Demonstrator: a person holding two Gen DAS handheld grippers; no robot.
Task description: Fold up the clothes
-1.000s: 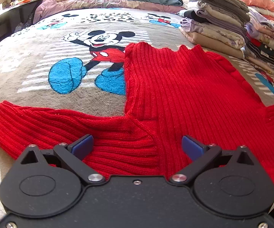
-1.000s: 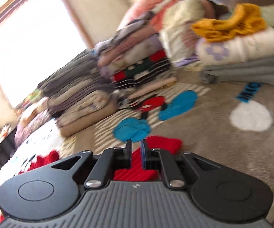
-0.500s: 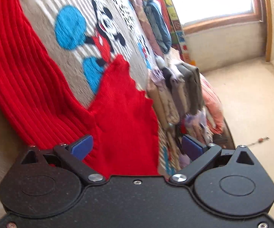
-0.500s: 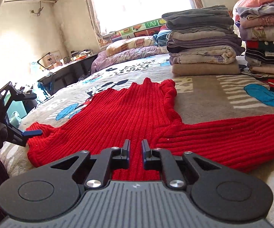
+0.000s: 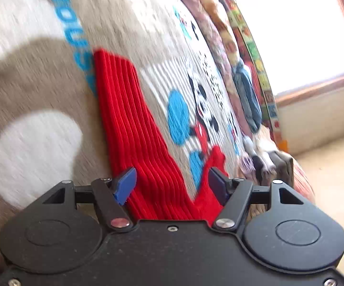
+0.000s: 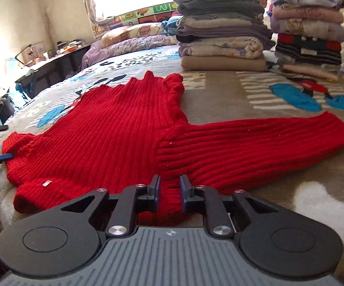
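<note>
At the left of the right wrist view our left gripper [image 6: 3,156] stands wide open by the far sleeve, while the red sweater [image 6: 114,128] lies spread flat across the bed [image 6: 219,88], both sleeves out, ready for folding. Low in the centre our right gripper [image 6: 169,189] has parted narrowly over the near hem since half a second ago, and the left camera has swung toward the sleeve end.

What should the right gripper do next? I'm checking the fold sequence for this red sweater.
Probably close on the knit edge. The right gripper sits with its jaws slightly apart around the near edge of the red sweater, which lies spread flat on the bed blanket with its sleeve stretched out sideways. The left gripper is open over the other sleeve.
</note>
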